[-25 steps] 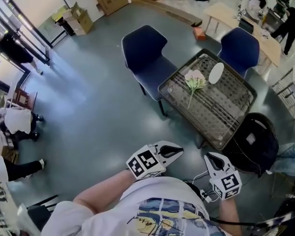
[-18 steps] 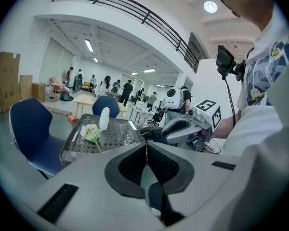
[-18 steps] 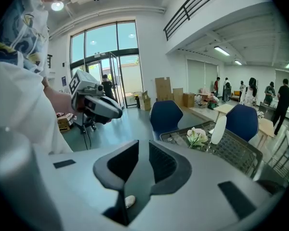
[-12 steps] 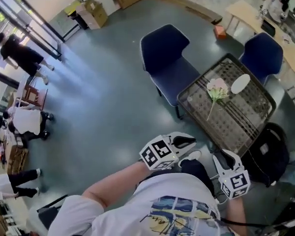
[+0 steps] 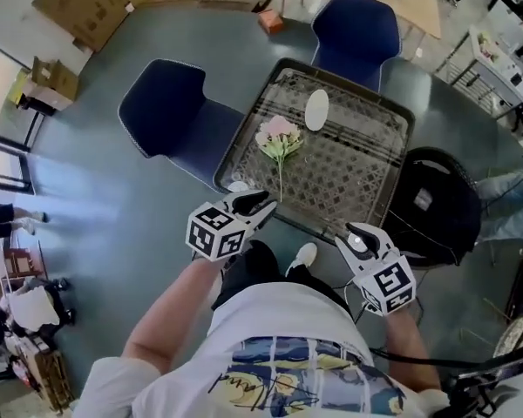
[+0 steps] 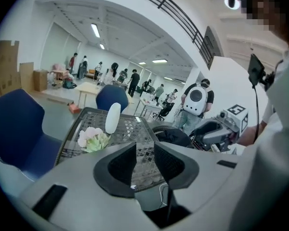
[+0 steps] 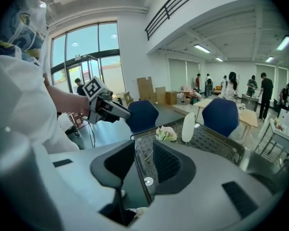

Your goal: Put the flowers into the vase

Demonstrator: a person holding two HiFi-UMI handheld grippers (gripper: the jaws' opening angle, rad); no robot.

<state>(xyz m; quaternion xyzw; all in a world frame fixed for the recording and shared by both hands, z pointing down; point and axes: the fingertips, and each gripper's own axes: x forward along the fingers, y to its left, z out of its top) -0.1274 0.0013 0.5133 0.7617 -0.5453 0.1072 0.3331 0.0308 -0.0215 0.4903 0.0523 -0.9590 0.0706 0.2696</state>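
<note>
A bunch of pale pink flowers (image 5: 279, 137) with a long green stem lies on the lattice-topped table (image 5: 366, 168). A white oval vase (image 5: 316, 109) lies just beyond it. Both also show in the left gripper view, flowers (image 6: 93, 138) and vase (image 6: 112, 118), and in the right gripper view, flowers (image 7: 166, 134) and vase (image 7: 188, 121). My left gripper (image 5: 263, 204) hovers at the table's near left edge. Its jaws have just been opening and stand slightly apart, with nothing between them. My right gripper (image 5: 352, 233) hangs short of the near edge, jaws just opened wide and empty.
Two dark blue chairs stand by the table, one at its left (image 5: 170, 111) and one behind it (image 5: 357, 24). A black round seat with a bag (image 5: 436, 203) is at the right. Cardboard boxes (image 5: 83, 3) sit far left; people stand in the background.
Both grippers have come forward to the table's near edge, and the table now lies straight ahead. The right jaws have spread apart and the left ones have parted a little.
</note>
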